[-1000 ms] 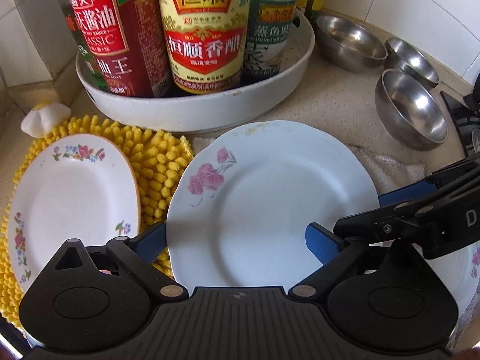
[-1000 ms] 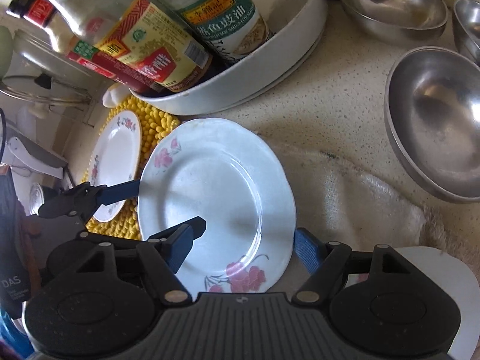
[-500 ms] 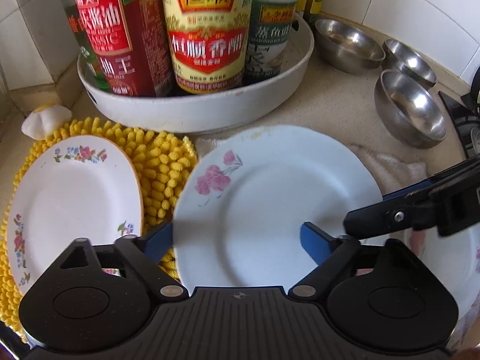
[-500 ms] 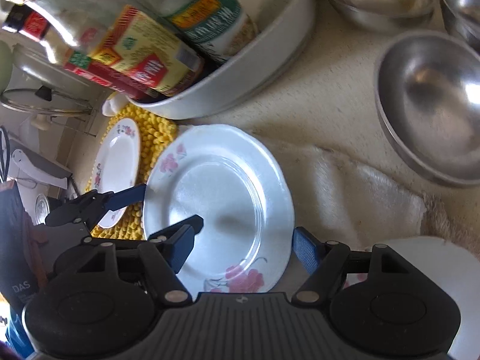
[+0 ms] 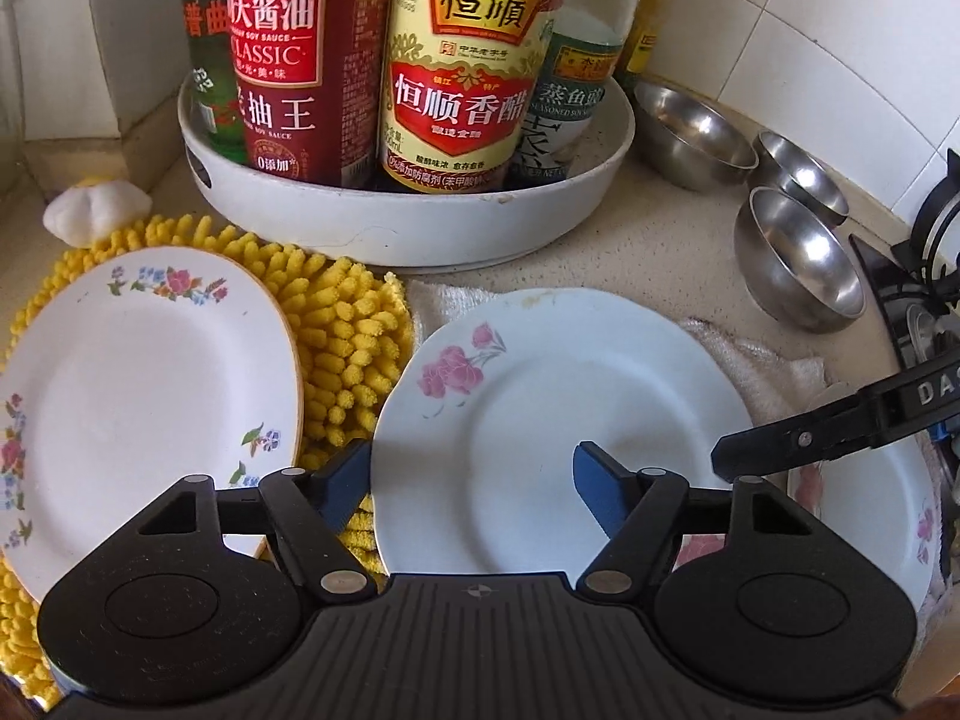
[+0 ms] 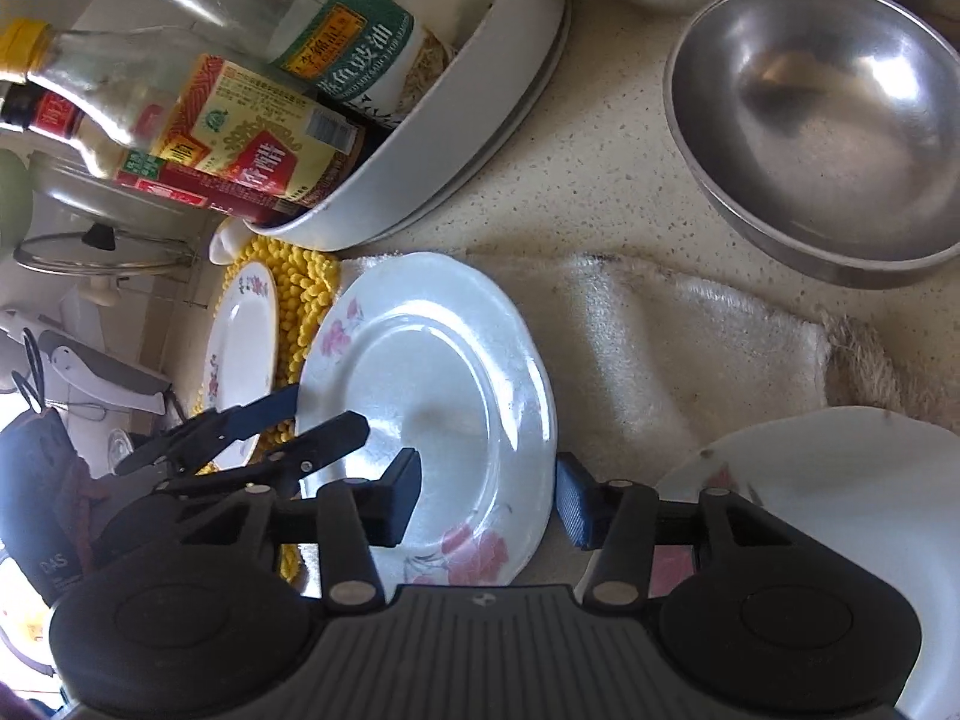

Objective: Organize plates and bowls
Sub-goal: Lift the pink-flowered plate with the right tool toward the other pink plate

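A: Left to right, quick. Left wrist view: small floral plate (image 5: 144,396) on the yellow noodle mat (image 5: 348,336), its lower rim hidden behind the left gripper (image 5: 471,489) body. A white lump (image 5: 96,210) sits by the wall, can't tell what it is.

B: Middle?

A: Pink-flower plate (image 5: 558,420) on the pale towel (image 5: 762,360), just beside the mat. Left gripper jaws straddle its near-left rim, one blue pad outside the edge, one over the plate face. They've just been closing, but the pads don't press yet. Still apart.

B: Behind it?

A: White round tray (image 5: 408,228) with sauce bottles (image 5: 468,72), tops cut off by the frame. Right of it, three steel bowls (image 5: 798,252) on the counter (image 5: 660,252).

B: Right gripper?

A: Right gripper (image 6: 486,501) straddles the same plate's opposite rim in its own view, one pad over the face, one outside. Jaws have just been closing, a gap still shows on both sides, so not clamped.

B: Far right?

A: Another white plate (image 6: 840,480), mostly hidden behind the gripper body and cut off by the frame edge. Stove grate (image 5: 936,228) is only partly in view.
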Demonstrator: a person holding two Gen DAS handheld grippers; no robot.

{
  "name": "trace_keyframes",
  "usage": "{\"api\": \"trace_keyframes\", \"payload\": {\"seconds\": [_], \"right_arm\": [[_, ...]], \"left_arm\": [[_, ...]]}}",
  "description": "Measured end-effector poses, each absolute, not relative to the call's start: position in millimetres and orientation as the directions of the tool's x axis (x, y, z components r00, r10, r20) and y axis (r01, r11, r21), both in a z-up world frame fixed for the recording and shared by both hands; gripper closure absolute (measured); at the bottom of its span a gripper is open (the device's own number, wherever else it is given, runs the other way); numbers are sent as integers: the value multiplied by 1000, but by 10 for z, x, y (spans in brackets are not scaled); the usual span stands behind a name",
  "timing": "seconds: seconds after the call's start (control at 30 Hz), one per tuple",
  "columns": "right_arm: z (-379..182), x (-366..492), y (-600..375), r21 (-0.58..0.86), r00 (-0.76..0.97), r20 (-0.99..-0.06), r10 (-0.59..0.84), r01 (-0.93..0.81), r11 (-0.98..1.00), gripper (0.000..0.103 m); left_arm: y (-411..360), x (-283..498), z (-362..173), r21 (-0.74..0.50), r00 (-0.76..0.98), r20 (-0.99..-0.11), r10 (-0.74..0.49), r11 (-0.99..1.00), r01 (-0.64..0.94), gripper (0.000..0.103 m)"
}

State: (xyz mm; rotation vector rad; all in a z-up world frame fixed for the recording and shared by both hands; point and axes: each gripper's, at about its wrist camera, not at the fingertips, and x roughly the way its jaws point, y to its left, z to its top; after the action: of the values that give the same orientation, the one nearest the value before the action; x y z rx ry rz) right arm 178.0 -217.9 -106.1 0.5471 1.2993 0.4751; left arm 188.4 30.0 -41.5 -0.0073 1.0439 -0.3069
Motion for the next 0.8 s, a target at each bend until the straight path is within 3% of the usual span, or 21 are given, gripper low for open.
{"api": "trace_keyframes", "payload": {"seconds": [0.8], "right_arm": [[-606,1478,-2512,654,327,-716,617,3,757,40]], "left_arm": [[97,1797,-43,-180,498,-805,-322,933,312,24]]}}
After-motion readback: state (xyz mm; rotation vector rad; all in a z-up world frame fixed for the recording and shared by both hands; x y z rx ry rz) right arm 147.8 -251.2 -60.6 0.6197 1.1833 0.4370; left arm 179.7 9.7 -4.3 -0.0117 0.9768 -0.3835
